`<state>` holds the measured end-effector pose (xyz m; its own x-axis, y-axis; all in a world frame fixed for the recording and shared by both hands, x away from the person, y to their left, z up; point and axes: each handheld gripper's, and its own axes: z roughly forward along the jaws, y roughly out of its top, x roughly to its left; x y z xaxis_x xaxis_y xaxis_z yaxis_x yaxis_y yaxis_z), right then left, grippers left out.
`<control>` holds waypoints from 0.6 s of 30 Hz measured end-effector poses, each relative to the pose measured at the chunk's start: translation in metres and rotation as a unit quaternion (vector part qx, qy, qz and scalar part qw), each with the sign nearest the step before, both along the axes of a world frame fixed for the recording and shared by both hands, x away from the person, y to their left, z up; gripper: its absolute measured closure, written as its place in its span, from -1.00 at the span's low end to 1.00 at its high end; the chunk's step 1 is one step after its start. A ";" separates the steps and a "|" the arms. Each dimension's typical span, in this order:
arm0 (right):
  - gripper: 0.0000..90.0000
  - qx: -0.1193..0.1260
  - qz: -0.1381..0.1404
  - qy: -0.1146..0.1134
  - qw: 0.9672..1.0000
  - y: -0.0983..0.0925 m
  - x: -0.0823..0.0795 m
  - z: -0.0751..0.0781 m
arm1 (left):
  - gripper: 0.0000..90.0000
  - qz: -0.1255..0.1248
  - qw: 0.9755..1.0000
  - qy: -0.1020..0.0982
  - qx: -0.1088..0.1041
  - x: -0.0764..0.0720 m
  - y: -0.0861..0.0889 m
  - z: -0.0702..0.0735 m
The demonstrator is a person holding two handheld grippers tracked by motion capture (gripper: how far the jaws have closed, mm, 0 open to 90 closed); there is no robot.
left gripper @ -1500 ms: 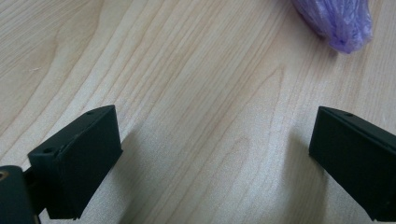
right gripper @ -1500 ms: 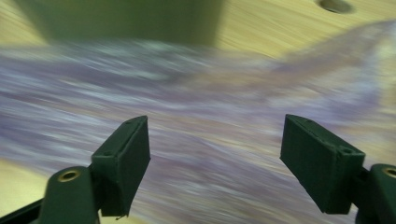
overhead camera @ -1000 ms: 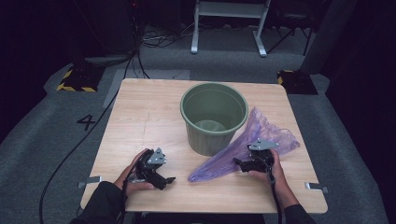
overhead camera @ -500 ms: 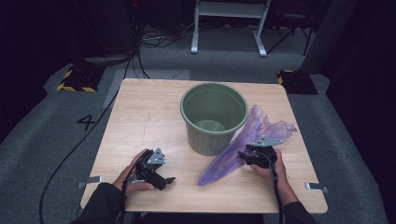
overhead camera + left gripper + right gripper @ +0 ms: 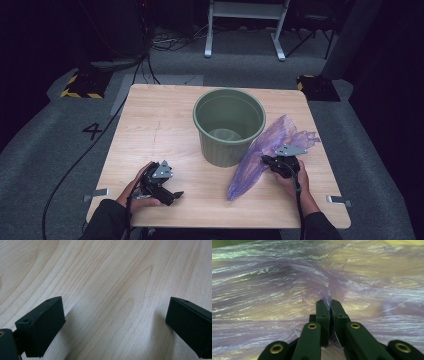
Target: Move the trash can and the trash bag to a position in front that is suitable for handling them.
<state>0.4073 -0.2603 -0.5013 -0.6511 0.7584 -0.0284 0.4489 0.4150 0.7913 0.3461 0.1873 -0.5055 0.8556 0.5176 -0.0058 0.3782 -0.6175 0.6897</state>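
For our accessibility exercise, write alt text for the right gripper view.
The right gripper has just closed its two black jaws on a fold of a thin, crinkled purple plastic bag, which spreads across a light wooden table.

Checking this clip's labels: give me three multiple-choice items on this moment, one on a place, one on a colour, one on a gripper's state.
1. Where does the purple plastic bag lie?
A. inside the bucket
B. on the table beside the bucket
C. on the floor
2. What colour is the bucket?
A. green
B. red
C. white
3. How is the right gripper?
A. wide open
B. shut on nothing
C. shut on the bag

Key: 1 B, the high view shows it against the bucket's outer wall; 2 A, green wall; 3 C, its jaws, just closing, pinch the film.
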 end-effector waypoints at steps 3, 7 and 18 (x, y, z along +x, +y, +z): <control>0.95 0.014 0.001 -0.009 1.000 -0.007 -0.003 0.002 | -0.96 0.007 1.000 0.001 -0.001 -0.001 0.003 0.000; 0.96 0.033 -0.001 -0.017 0.999 -0.017 -0.007 0.008 | -0.96 0.012 1.000 0.001 0.000 -0.001 0.006 0.000; 0.98 0.075 -0.013 -0.061 0.995 -0.034 -0.013 0.028 | -0.96 0.025 1.000 0.001 -0.001 -0.004 0.010 0.000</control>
<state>0.3939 -0.2946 -0.4733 -0.6295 0.7769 0.0094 0.3553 0.2770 0.8927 0.3418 0.1978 -0.5056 0.8291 0.5591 -0.0081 0.4090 -0.5966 0.6905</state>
